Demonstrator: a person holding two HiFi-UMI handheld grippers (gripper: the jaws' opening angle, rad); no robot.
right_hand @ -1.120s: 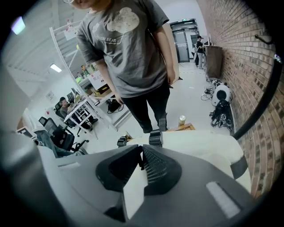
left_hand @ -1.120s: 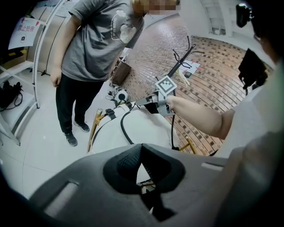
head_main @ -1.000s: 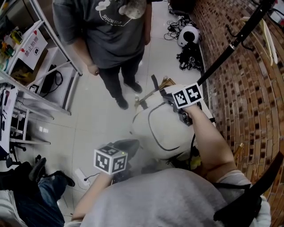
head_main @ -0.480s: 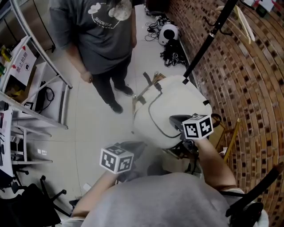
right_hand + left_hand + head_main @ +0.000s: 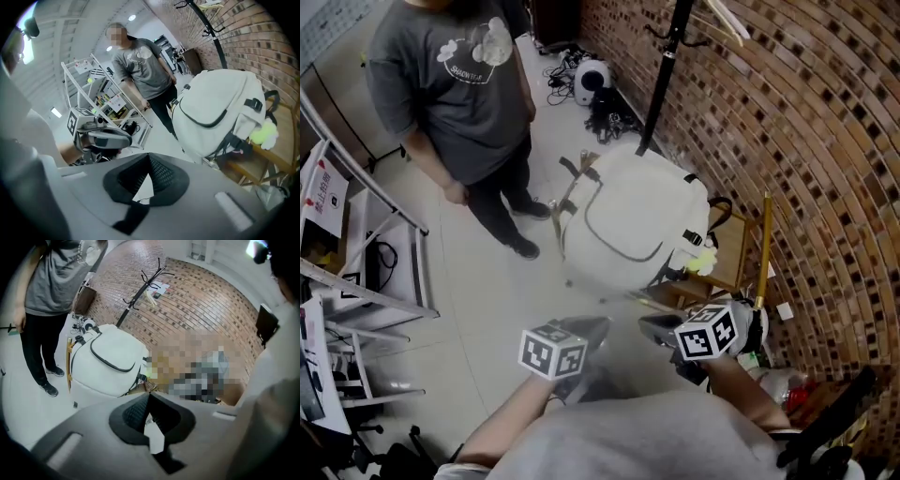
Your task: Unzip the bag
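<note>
Brick wall (image 5: pixel 825 141) behind; rounded cream fabric bag (image 5: pixel 633 220) on wooden chair (image 5: pixel 763 246); left gripper (image 5: pixel 149 394), right gripper (image 5: pixel 149 157) closed, empty.

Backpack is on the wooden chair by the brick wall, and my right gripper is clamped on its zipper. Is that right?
Not quite. The backpack is on the wooden chair by the brick wall, but the right gripper is not on its zipper. The right gripper view shows the jaws shut on nothing, clear of the bag.
</note>
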